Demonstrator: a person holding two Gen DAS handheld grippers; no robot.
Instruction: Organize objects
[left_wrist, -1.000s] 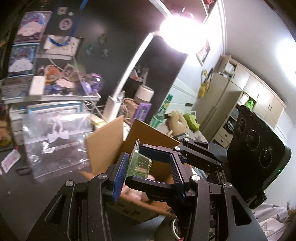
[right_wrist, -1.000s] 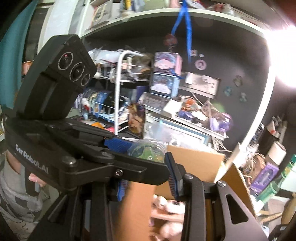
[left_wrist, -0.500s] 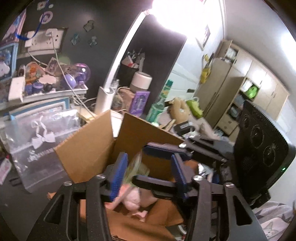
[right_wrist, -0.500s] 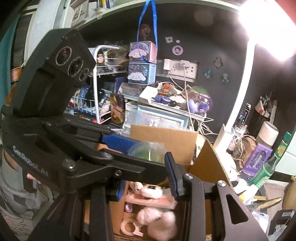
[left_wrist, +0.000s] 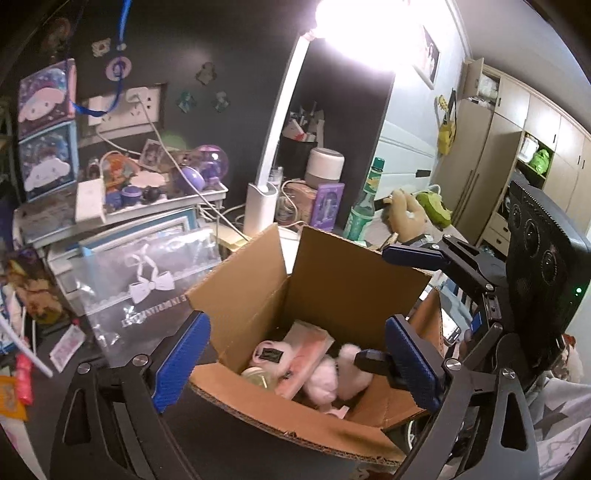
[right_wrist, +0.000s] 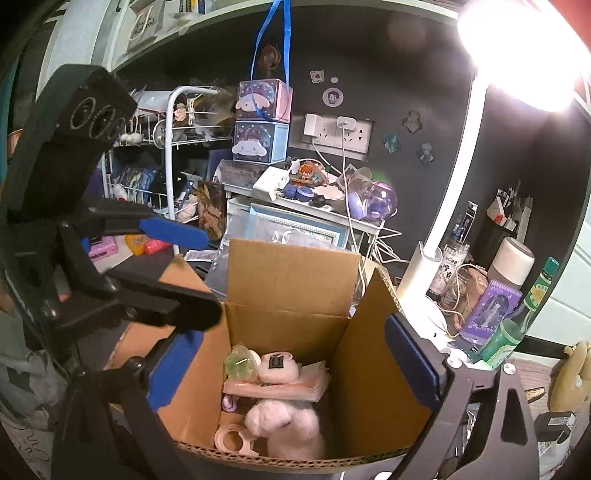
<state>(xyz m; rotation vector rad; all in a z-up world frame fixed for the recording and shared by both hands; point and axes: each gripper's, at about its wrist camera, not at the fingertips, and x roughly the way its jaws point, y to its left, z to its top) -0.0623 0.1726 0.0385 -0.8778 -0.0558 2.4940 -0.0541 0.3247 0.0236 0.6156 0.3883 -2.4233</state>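
Observation:
An open cardboard box (left_wrist: 354, 288) (right_wrist: 291, 280) stands on the dark desk below both grippers. A small clear greenish container (right_wrist: 242, 363) (left_wrist: 260, 376) lies inside it, beside a pink plush (right_wrist: 280, 424), a pink flat box (right_wrist: 273, 389) and a tape roll (right_wrist: 232, 439). My left gripper (left_wrist: 295, 362) hangs over the box with its jaws opening wide and nothing between them. My right gripper (right_wrist: 293, 362) is likewise opening, empty, above the box. One of the right gripper's pads (left_wrist: 410, 256) reaches in over the box's right side.
A white desk lamp (left_wrist: 266, 206), a green bottle (left_wrist: 364, 210) and a purple box (right_wrist: 491, 310) crowd the desk behind the box. A clear pouch with a bow (left_wrist: 147, 280) leans on the left. A white wire rack (right_wrist: 170, 147) stands further left.
Both grippers held the clear greenish container above the box. Their jaws have spread wide and the container has dropped into the box. The views tilted down toward the box.

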